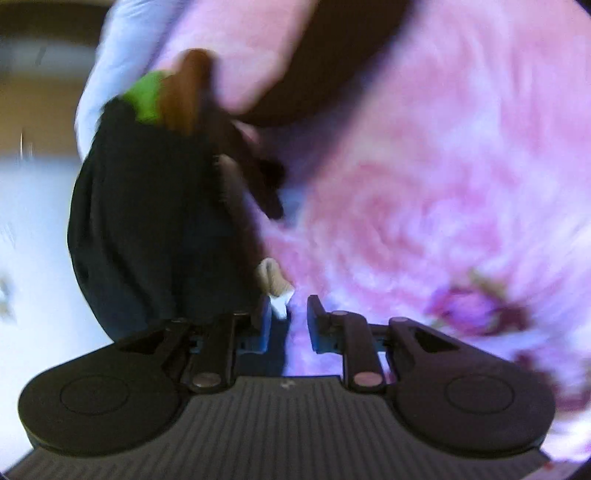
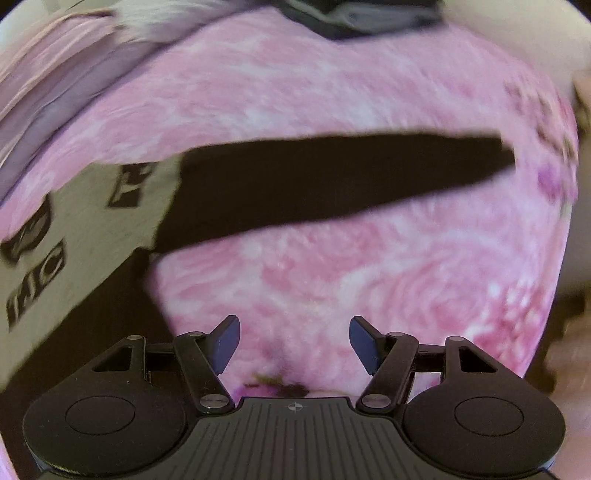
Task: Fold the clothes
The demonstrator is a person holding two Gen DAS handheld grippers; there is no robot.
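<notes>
Your left tongs stand nearly closed, with a narrow gap between the blue pads. A small white-and-tan scrap of cloth sits at the tip of the left-hand pad, but the blur leaves you unable to tell whether the pads pinch it. Just left of those tongs hangs a bunched dark garment, topped by a green patch and something brown; both are too smeared to name. Behind and to the right of the garment spreads the pink floral blanket.

Your right tongs stand wide apart and hold nothing; only the pink floral blanket shows between the pads. Beyond them, across the blanket, lies the long black sleeve of a garment, stretched flat from left to right. At the sleeve's left end is a tan panel printed with black shapes. At the blanket's far edge, past the sleeve, rests a grey and dark folded pile.
</notes>
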